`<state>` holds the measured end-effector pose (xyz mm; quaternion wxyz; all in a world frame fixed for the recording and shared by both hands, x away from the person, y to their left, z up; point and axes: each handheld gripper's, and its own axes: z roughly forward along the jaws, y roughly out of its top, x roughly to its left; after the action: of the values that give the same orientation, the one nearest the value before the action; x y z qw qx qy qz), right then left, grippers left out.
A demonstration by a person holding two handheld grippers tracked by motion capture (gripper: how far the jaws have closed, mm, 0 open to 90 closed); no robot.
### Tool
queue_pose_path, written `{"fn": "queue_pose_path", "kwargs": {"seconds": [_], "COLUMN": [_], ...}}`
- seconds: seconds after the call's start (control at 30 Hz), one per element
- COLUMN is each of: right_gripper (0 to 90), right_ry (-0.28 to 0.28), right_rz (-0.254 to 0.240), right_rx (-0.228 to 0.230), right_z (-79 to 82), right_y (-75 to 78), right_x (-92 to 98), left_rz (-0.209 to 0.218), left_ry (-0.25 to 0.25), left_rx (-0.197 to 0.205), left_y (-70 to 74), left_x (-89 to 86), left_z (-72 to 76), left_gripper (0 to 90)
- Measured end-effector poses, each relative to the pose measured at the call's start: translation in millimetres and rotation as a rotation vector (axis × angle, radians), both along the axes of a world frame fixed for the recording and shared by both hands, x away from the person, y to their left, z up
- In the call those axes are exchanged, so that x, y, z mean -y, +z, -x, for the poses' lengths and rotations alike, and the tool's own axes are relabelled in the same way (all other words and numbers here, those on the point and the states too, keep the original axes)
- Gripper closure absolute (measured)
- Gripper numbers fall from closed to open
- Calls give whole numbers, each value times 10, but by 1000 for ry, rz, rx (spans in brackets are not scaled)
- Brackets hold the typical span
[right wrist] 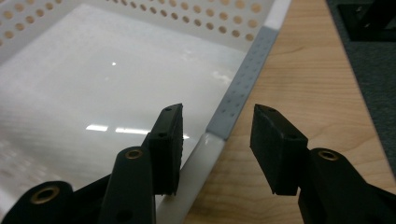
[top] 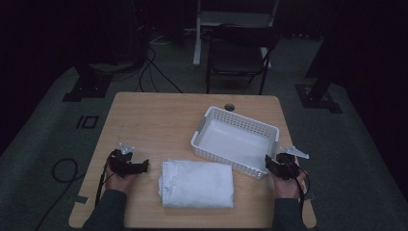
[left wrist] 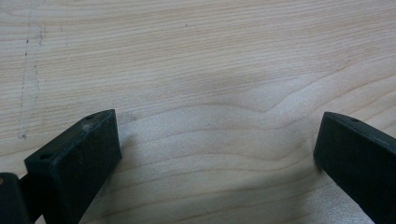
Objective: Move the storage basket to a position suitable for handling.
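- High view: white basket (top: 235, 141) sits on the right half of the table (top: 149, 120), long axis running from far-left to near-right, open side up, nothing in it. Grey handle strips on its short ends.
- High view: folded white towel (top: 196, 184) lies flat at the near centre, just beside the basket's near-left corner; long axis left to right, folded edge layers showing on its left side.
- High view: left gripper (top: 139, 167) is left of the towel, pointing right at it, apart from it. Right gripper (top: 269, 164) is at the basket's near-right corner, pointing toward the far left.
- High view: no brand, label or writing that I can read anywhere.
- Left gripper view: jaws stand wide apart over bare wood grain, nothing between them. Faint pencil-like line of marks at the left of the table top, not legible.
- Right gripper view: right gripper (right wrist: 217, 140) jaws partly parted, straddling the basket rim (right wrist: 243, 88): one jaw inside over the floor, the other outside over the table. Pads are not pressing on the rim; gaps visible on both sides. Rim runs away from the camera up to the right.
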<state>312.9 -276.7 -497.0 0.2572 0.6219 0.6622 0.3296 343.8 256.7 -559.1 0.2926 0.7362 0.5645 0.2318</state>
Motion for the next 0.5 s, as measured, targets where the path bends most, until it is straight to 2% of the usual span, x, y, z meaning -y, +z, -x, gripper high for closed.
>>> {"fn": "queue_pose_path", "kwargs": {"seconds": [0.1,0.17,0.5], "right_gripper": [581,585,642], "right_ry": [6,1,13], "right_rz": [1,10,11], "right_rx": [-11,-15,-14], "right_z": [-15,-31,-275], "right_y": [-4,-4,19], "right_x": [-24,-35,-126], "left_rz": [2,3,5], "left_ry": [7,6,9], "left_rx": [3,14,17], "left_y": [0,3,6], "left_x": [-2,-12,-21], "left_z": [2,11,17], "left_gripper": [16,56,68]}}
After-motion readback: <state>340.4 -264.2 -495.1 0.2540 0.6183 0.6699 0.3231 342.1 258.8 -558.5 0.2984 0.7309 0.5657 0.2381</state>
